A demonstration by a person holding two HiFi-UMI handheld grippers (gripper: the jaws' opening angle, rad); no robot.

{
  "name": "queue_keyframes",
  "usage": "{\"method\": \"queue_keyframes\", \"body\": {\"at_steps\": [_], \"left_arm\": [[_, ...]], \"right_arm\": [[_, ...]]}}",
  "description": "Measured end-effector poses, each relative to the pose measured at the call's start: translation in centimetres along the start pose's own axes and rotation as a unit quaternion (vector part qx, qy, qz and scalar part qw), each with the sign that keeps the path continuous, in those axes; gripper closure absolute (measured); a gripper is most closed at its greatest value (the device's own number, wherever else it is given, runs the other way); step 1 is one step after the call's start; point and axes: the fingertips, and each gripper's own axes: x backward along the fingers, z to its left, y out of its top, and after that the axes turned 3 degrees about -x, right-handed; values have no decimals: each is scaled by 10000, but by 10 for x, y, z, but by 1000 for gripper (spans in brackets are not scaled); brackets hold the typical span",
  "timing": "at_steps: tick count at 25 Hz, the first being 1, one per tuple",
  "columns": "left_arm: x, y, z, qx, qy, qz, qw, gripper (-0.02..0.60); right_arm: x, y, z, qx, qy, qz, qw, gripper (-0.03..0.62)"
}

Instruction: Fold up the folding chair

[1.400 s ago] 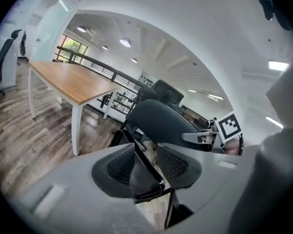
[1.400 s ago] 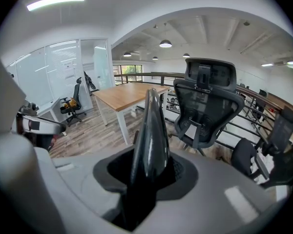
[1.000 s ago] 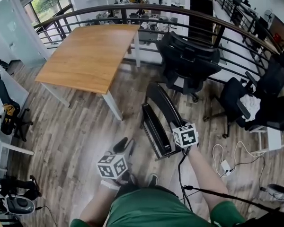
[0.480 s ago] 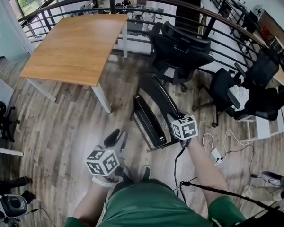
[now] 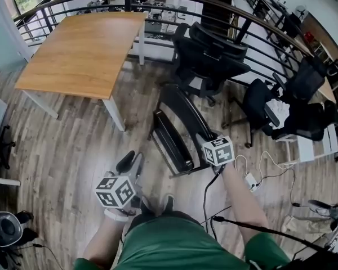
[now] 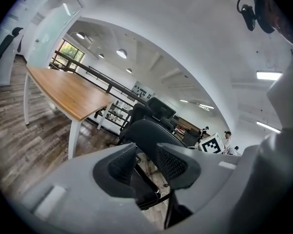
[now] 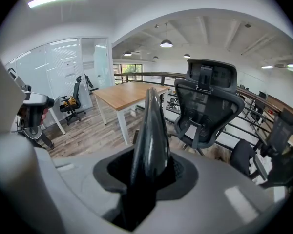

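Right gripper (image 7: 154, 172) pinched the top edge of the folding chair (image 5: 180, 114), likely steadying it for folding; left gripper (image 6: 145, 164) hung part-spread, empty, nearby.

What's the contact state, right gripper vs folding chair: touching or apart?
Touching. The right gripper view shows the right gripper shut on the folding chair, its black edge pinched between the jaws.

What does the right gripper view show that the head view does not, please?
Only the right gripper view shows the jaws of the right gripper clamped on the folding chair, and the ceiling lamps. Only the head view shows the left gripper, clear of the chair, and white cables on the floor. Both show the wooden table and black office chair.
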Motion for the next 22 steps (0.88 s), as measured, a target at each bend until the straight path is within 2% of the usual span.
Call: {"method": "queue_keyframes", "body": {"at_steps": [5,10,22], "left_arm": [[-2,1,9,19,154,25,9999,446],[2,4,1,-10,336,-27,9994,446],[4,4,5,41,344,-30,9994,449]], "right_arm": [[2,0,-5,16,-13,-8,10000,477],[16,-4,-15,11,30,-32,10000,477],[15,-4,-12,17,2,-26,10000,477]]}}
